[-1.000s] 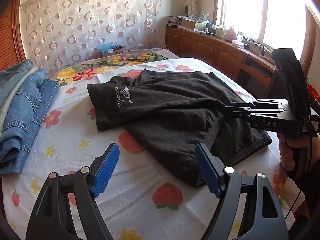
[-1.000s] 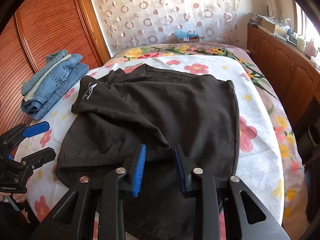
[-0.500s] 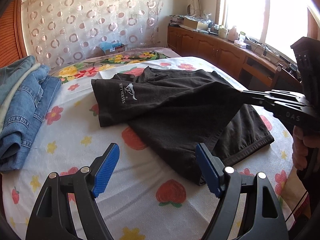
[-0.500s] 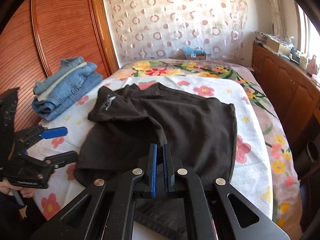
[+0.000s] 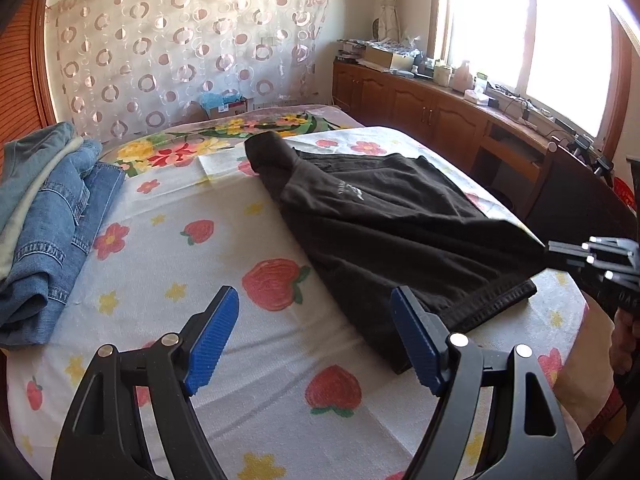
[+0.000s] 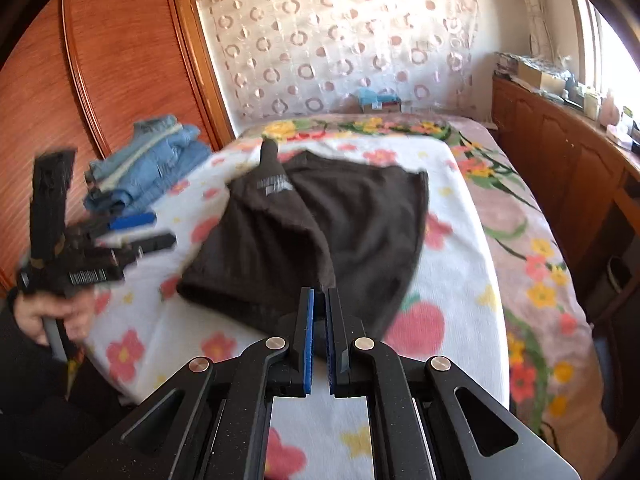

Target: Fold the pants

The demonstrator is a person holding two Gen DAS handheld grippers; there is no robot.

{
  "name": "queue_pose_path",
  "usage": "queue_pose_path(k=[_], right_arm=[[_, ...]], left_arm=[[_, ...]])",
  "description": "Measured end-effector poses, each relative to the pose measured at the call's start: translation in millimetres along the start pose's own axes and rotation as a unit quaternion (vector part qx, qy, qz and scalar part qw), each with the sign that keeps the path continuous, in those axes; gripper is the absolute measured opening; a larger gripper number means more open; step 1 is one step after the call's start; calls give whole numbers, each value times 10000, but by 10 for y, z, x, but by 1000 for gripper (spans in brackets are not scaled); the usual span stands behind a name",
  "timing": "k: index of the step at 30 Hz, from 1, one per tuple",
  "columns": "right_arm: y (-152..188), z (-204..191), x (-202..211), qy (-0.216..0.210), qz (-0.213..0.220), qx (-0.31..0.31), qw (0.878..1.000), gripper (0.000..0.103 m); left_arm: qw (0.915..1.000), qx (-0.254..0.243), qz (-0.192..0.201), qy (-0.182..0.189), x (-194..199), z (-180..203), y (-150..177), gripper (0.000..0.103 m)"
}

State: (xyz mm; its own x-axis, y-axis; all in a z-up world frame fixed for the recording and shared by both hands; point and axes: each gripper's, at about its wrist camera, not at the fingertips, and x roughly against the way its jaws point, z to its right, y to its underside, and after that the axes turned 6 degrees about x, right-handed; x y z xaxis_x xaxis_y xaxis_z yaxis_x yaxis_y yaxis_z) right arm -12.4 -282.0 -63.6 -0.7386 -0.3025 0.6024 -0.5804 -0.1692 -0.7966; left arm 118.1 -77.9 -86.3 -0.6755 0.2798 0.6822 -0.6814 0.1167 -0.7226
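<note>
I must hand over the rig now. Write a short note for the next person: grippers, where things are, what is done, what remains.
Right gripper: shut on a corner of the black pants, pulling the fabric taut.
Left gripper: open, empty, above the sheet near the pants' waistband.
Pants: on the bed, one leg laid across the other.
Jeans: stacked at the bed's left edge.
Done: first fold begun.
Left: finish the folding.

My pads (image 5: 214,336): ribbed blue rubber on matt black plastic, steel pins. Black pants (image 5: 400,232): soft matt knit. Bedspread (image 5: 240,360): nubby terry. Jeans (image 5: 48,220): coarse denim. Wardrobe (image 6: 120,80): glossy wood.
</note>
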Motion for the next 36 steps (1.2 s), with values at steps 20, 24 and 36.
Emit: queue_pose_path(k=[20, 24, 36], right_arm=[[137, 118, -23, 60, -204, -196, 9996, 11], [90, 136, 12, 165, -125, -146, 9997, 16], [-333, 29, -188, 86, 232, 230, 9994, 30]], left_arm=[[10000, -47, -59, 11, -34, 48, 18, 79], [10000, -13, -41, 13, -23, 19, 10, 79], [9998, 125, 105, -131, 36, -173, -105, 79]])
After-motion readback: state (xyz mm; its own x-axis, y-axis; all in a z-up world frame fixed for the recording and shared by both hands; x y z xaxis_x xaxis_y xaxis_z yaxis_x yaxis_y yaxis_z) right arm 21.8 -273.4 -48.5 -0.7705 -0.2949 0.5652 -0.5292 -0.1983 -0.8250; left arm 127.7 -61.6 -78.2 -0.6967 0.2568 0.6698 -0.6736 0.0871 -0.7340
